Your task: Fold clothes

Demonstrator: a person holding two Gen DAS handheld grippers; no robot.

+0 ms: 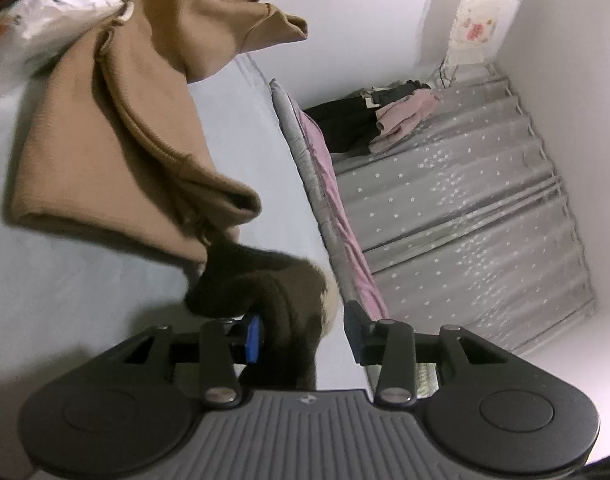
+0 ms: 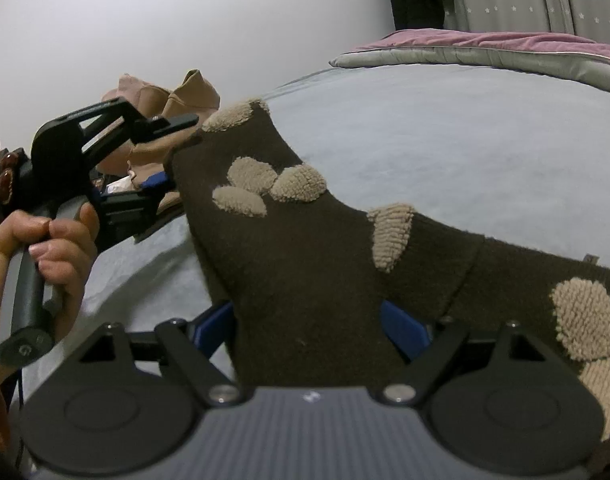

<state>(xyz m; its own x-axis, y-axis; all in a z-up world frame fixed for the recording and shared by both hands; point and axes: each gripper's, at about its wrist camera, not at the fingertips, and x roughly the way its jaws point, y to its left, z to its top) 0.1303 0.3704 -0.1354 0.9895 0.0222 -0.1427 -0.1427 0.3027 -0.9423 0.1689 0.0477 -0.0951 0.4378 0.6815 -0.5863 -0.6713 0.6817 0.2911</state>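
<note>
Brown spotted sweater [image 2: 305,264] is lying unfolded across the bed [image 2: 445,152], its cloth sitting between the spread left gripper [image 1: 301,338] and spread right gripper [image 2: 309,332], with tan garments [image 1: 117,152] lying folded alongside.

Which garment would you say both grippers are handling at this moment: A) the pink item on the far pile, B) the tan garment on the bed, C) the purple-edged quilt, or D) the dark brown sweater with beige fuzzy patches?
D: the dark brown sweater runs between the blue pads of the right gripper, and in the left wrist view its dark cloth bunches against the left gripper.
</note>
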